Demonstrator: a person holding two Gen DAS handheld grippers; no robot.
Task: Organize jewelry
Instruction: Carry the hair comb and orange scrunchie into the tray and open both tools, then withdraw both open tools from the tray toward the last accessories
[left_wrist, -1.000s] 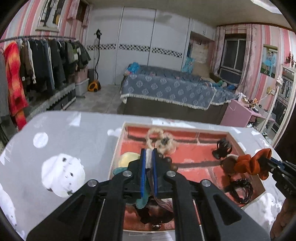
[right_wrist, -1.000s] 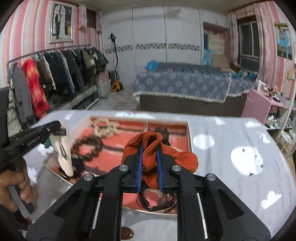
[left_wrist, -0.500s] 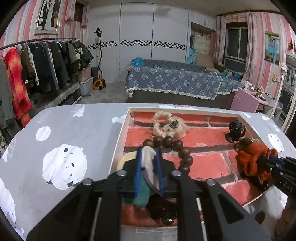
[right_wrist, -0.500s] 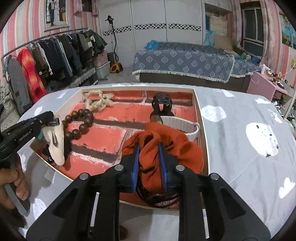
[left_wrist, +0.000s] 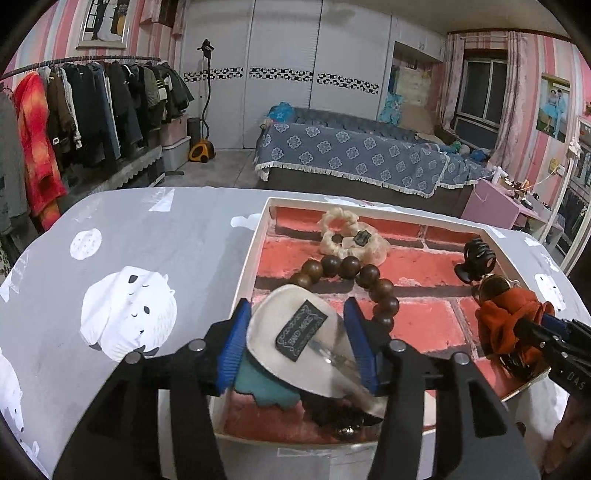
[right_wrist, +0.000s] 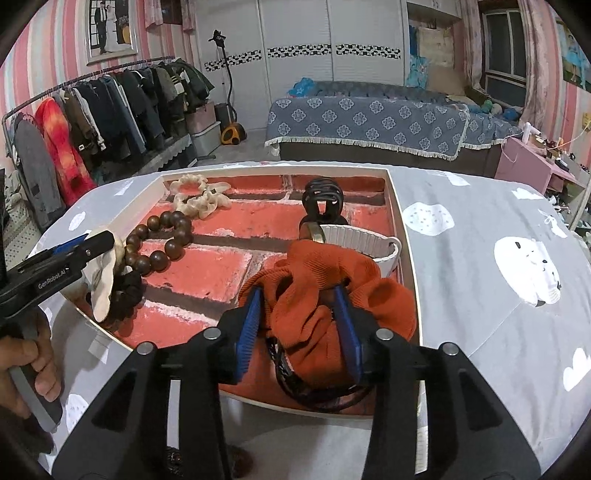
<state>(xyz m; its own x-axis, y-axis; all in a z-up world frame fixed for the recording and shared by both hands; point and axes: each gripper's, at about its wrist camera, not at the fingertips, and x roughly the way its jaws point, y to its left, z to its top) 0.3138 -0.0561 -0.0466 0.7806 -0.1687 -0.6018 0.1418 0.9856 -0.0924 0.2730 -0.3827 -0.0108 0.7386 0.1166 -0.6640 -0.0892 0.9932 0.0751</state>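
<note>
Your left gripper (left_wrist: 295, 339) fingers spread, cream scrunchie (left_wrist: 295, 328) lying loose between them (labelled), right gripper (right_wrist: 297, 328) parted around orange scrunchie (right_wrist: 325, 291).

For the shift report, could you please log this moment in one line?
left claw: open around cream scrunchie | right claw: open around orange scrunchie | both over tray

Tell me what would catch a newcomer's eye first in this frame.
Probably the orange scrunchie, bright and bunched between the open fingers of the right gripper at the near right corner of the brick-patterned tray. Next, the cream scrunchie with a dark label between the spread fingers of the left gripper at the tray's near left. Between them, a brown wooden bead bracelet lies on the tray floor.
</note>
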